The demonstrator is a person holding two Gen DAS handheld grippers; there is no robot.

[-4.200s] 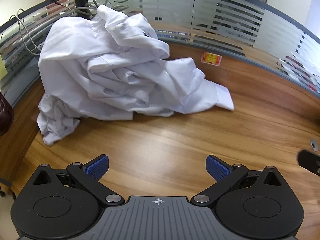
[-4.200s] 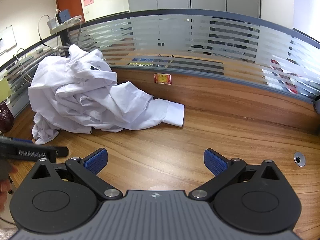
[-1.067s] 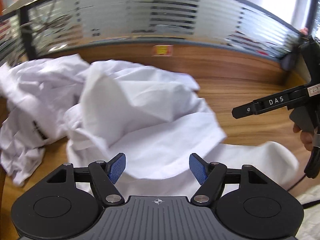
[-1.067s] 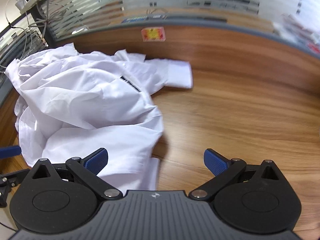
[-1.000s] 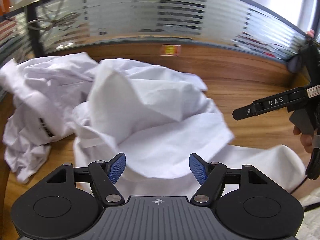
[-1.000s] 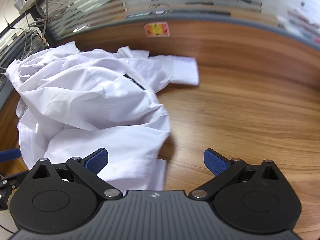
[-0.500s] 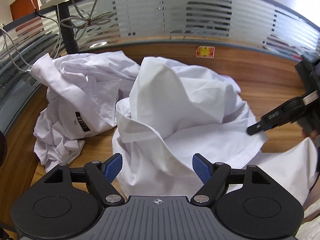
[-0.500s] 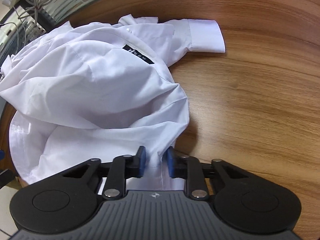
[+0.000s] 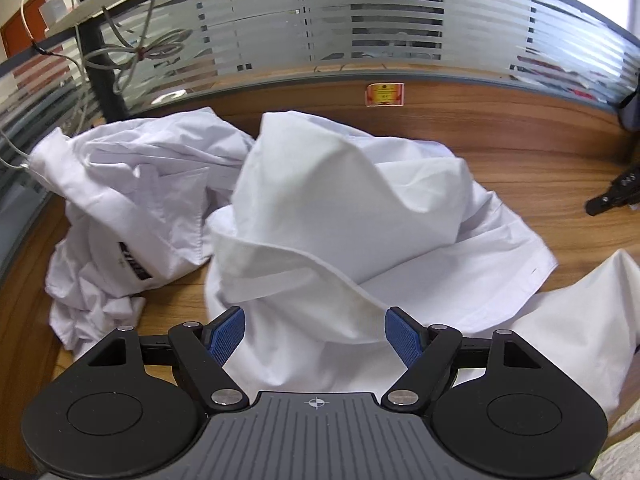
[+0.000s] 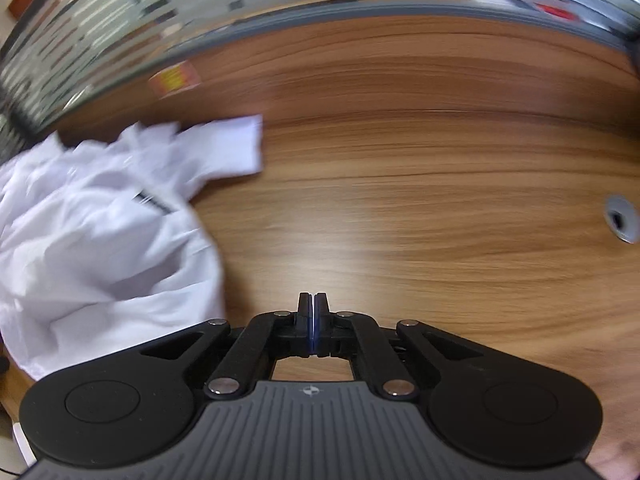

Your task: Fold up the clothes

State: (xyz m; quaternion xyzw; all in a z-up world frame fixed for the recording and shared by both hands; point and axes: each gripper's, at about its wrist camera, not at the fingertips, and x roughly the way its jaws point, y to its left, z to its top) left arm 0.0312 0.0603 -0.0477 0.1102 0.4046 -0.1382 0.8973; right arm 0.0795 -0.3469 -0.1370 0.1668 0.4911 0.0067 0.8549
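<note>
Wooden desk [image 9: 520, 160] with a curved frosted glass partition [image 9: 360, 32] behind it filled both views. On it lay a white shirt [image 9: 340, 208], bunched up, and a second crumpled shirt [image 9: 132, 200] to its left. The left gripper [image 9: 314, 330] hung over the near shirt with jaws wide apart. The right gripper [image 10: 313, 312], open a second before, had its jaws pressed together on nothing and had swung off the cloth over bare wood.
</note>
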